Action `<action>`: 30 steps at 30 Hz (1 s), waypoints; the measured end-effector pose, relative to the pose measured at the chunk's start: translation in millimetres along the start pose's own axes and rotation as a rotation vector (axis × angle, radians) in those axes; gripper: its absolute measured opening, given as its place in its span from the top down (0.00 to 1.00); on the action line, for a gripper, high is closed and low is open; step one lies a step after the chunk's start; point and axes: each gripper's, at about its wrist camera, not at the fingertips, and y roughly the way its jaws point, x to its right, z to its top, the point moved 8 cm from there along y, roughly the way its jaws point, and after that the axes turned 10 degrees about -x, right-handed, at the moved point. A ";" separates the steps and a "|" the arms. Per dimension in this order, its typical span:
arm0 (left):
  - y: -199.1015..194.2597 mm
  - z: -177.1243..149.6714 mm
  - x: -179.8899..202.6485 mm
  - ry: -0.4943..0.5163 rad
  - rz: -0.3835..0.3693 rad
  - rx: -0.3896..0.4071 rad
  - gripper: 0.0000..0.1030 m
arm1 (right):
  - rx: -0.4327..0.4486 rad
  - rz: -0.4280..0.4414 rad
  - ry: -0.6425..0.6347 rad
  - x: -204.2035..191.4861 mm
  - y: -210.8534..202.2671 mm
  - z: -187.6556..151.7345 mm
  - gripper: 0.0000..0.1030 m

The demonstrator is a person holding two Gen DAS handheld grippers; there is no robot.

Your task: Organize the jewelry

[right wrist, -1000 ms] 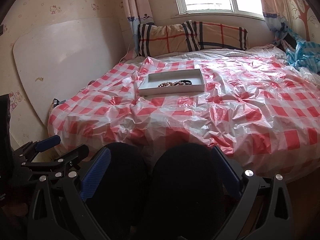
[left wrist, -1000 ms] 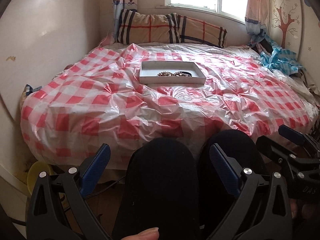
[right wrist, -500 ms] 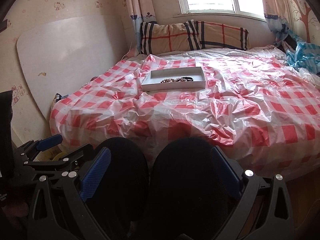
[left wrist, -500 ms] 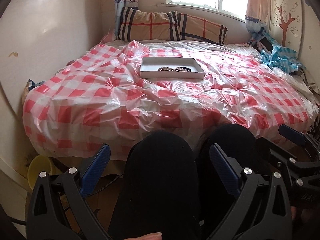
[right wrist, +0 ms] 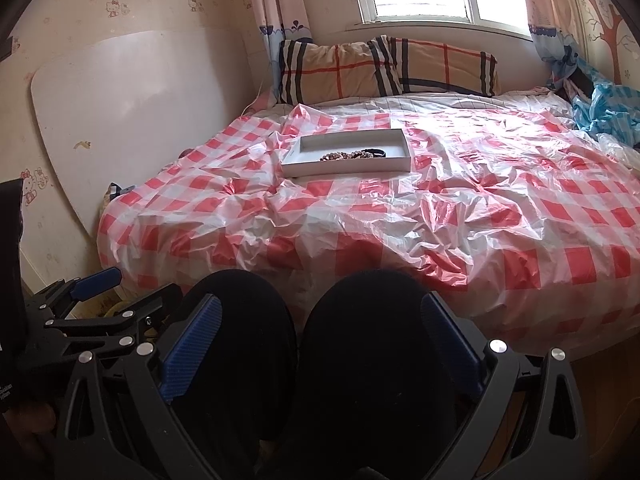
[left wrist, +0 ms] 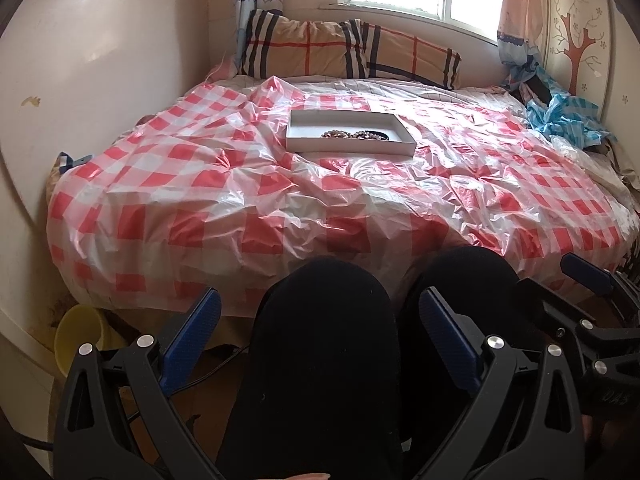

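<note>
A shallow white box (left wrist: 348,149) lies in the middle of the bed, far from both grippers; it also shows in the right wrist view (right wrist: 344,169). Inside it lie beaded bracelets (left wrist: 344,134) and a dark band (left wrist: 378,135), also seen in the right wrist view as beads (right wrist: 344,156) and band (right wrist: 374,153). My left gripper (left wrist: 320,320) is open and empty, held low over the person's black-trousered knees (left wrist: 324,344). My right gripper (right wrist: 320,320) is open and empty, also over the knees (right wrist: 376,344).
The bed carries a crinkled red-and-white checked plastic sheet (left wrist: 280,208). Plaid pillows (left wrist: 344,54) lie under the window. Blue cloth (left wrist: 560,120) is heaped at the right. A white board (right wrist: 132,120) leans on the left wall. A yellow bucket (left wrist: 78,336) stands on the floor.
Both grippers have drawn back from the bed and tilted up a little, so the box looks farther away and more floor shows. Both stay open and empty.
</note>
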 end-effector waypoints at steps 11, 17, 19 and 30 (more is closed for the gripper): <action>2.0 -1.1 0.1 0.002 0.006 -0.003 0.07 | 0.003 -0.001 0.000 1.0 0.3 0.1 0.07; 2.7 -1.8 -0.8 0.003 0.007 -0.004 0.07 | 0.003 -0.001 0.000 1.1 0.2 0.0 0.07; 3.1 -1.9 -1.0 0.003 0.007 -0.005 0.07 | 0.003 -0.001 0.000 1.1 0.2 0.0 0.07; 4.8 -5.5 -2.9 0.004 0.011 -0.010 0.07 | 0.003 0.000 0.000 1.5 0.0 -0.2 0.07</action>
